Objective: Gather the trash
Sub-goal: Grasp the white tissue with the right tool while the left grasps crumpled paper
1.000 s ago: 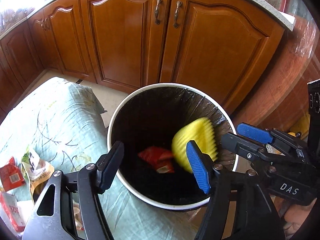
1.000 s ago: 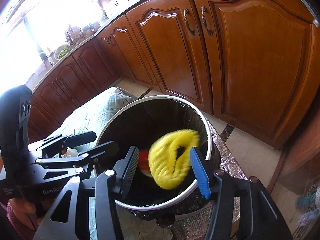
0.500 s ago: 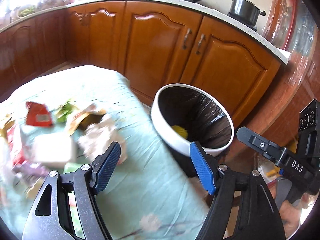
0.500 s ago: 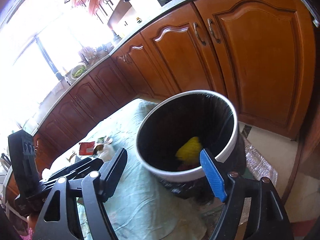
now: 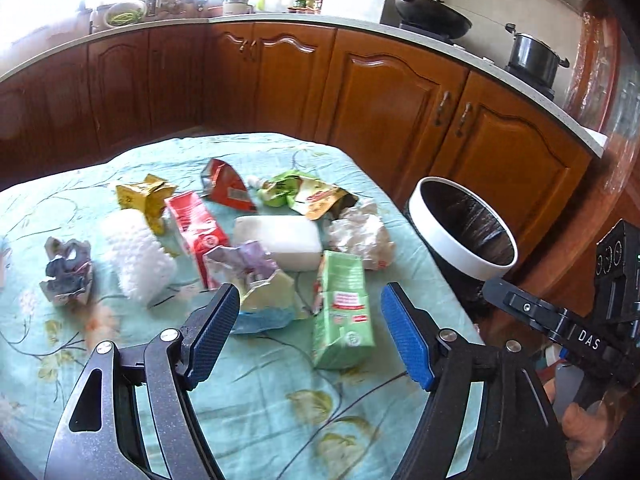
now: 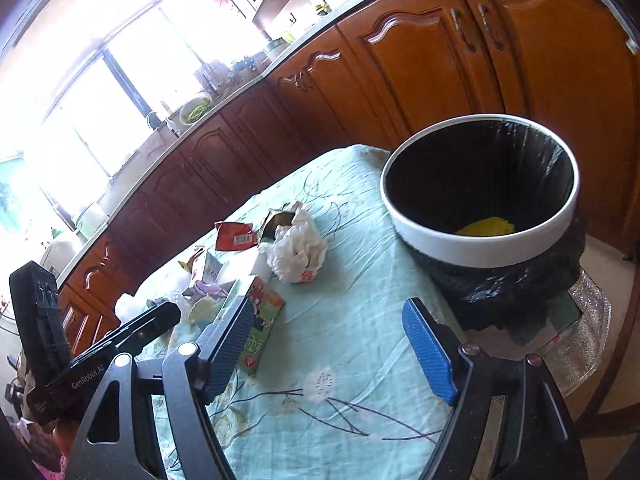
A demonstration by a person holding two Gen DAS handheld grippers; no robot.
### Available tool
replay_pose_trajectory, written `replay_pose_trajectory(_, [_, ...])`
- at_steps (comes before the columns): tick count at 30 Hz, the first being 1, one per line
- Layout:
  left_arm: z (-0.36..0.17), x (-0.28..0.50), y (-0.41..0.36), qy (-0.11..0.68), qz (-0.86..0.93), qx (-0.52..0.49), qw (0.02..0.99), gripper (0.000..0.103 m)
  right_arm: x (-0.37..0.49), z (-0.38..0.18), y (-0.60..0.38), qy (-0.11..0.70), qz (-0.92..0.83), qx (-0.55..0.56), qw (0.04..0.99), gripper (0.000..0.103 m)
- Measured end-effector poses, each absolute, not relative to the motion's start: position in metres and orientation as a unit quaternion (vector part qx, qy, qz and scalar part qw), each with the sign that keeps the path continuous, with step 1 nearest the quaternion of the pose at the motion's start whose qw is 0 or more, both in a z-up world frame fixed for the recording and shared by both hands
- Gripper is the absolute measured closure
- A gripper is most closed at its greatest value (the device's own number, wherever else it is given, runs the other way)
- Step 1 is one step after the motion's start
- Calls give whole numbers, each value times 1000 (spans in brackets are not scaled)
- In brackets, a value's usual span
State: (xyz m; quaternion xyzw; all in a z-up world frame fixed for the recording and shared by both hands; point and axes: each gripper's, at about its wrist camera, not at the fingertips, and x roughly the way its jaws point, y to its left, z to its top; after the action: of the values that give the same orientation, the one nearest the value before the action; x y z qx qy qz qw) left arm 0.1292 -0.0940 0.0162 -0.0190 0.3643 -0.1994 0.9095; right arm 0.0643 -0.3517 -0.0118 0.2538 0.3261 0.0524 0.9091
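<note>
Several pieces of trash lie on the light green tablecloth [image 5: 260,408]: a green carton [image 5: 342,308], crumpled white plastic [image 5: 360,236], a white foam block [image 5: 280,240], a red carton [image 5: 196,224], a white foam net [image 5: 136,260] and crumpled foil [image 5: 66,272]. My left gripper [image 5: 310,292] hovers open over the near side of this pile, holding nothing. My right gripper [image 6: 329,306] is open and empty above the cloth, between the green carton [image 6: 260,320] and the bin [image 6: 480,248]. The white-rimmed bin with a black bag stands off the table's right end, with a yellow piece [image 6: 486,226] inside.
Brown wooden cabinets [image 5: 384,104] run behind the table and the bin [image 5: 460,236]. A wok [image 5: 428,16] and a pot [image 5: 532,56] sit on the counter. The table's near right edge [image 6: 440,412] drops to the floor.
Both grippers pulled back from over the bin and swung left toward the table. The yellow piece dropped from the right gripper's jaws into the bin, and those jaws stand wider.
</note>
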Motion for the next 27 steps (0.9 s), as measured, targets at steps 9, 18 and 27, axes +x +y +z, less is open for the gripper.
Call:
replay_pose_trajectory(9, [-11, 151, -58, 404, -139, -26, 904, 28, 92, -14, -317, 344, 73, 222, 909, 24])
replay_pose_trajectory(18, [-25, 175, -66, 444, -160, -44, 880, 28, 141, -23, -304, 372, 74, 197, 904, 24])
replay_pose_trajectory(27, [-37, 198, -76, 459, -180, -57, 868, 58, 187, -42, -300, 403, 71, 187, 893, 44])
